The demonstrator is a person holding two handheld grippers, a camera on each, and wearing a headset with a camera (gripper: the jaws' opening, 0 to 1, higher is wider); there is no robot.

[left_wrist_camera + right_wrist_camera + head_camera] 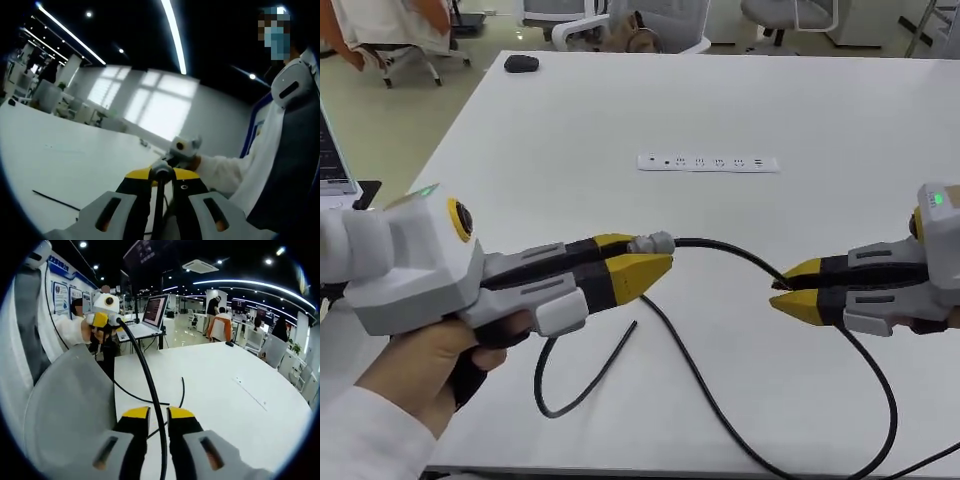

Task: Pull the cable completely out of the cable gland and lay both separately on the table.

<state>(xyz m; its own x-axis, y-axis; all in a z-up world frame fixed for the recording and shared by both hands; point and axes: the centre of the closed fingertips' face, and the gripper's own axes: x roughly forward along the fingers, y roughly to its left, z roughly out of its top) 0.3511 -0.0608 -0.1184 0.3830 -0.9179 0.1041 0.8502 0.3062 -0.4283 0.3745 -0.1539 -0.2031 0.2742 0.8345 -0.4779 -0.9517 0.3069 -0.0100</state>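
Two matching hand-held grippers, and a person in white sleeves

The left gripper [658, 253] and the right gripper [777, 291] look alike. Each jaw ends in a yellow wedge-shaped tip and turns black just behind it. A light grey cover plate lies along the black part, and in the gripper views each plate has an oblong slot. Behind the jaws the body widens into a blocky white shell with a small green light [426, 190] on top. A black grip hangs beneath the left shell. Behind that grip a white sleeve [365, 435] covers the wrist. The person's torso is clad in a grey garment [70, 405].
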